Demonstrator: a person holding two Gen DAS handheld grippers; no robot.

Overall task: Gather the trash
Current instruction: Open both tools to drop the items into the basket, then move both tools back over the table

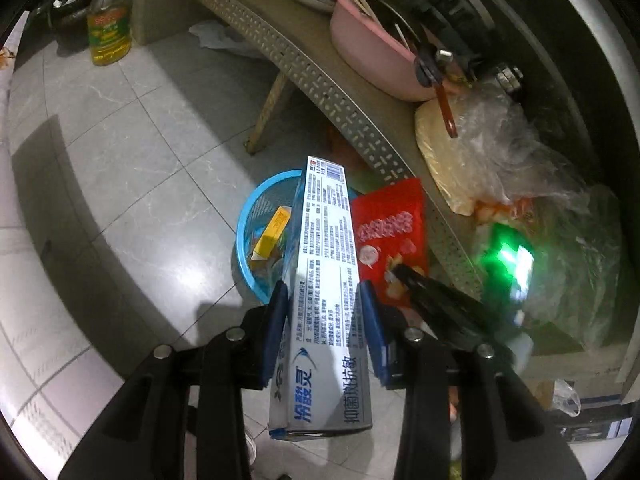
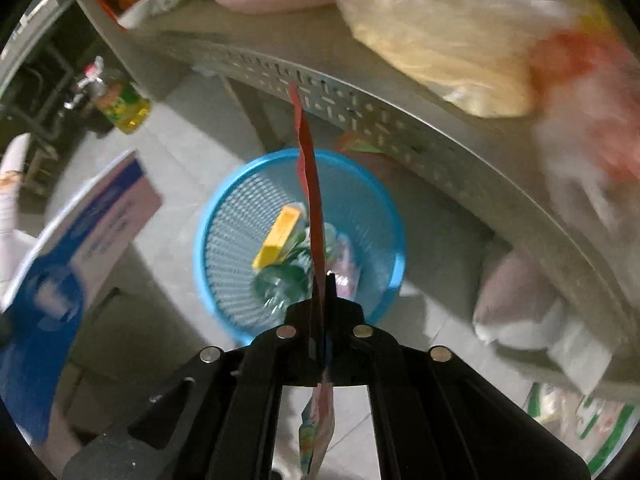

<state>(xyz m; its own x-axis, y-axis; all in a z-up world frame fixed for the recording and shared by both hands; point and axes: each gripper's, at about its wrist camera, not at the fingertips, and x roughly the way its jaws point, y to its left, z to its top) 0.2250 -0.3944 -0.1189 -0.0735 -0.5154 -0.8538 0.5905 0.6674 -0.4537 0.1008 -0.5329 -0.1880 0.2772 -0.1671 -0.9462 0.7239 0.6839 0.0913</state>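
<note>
Your left gripper (image 1: 322,296) has its jaws clamped on a long toothpaste box (image 1: 320,280), which runs up the middle of the left wrist view and covers much of the blue basket (image 1: 250,216) standing on the tiled floor (image 1: 120,140). Only the basket's left rim and mesh show there, with a yellow carton (image 1: 272,232) inside; its right side is hidden behind the box and a red snack packet (image 1: 390,224).

Your right gripper (image 2: 322,280) has its jaws clenched on that same red snack packet (image 2: 310,184), seen edge-on in the right wrist view as a thin red strip over the basket (image 2: 224,216); its lower end hangs cut off at the bottom of the frame. Under it the basket holds the yellow carton (image 2: 278,236) and some green and pink wrappers, too blurred to name.

The toothpaste box (image 2: 92,224) is smeared by motion at the left of this view. The tabletop (image 2: 400,128) curves across the upper right, carrying a plastic bag (image 2: 440,40) whose contents you cannot make out. A bottle of oil (image 1: 109,20) stands at the upper left.
</note>
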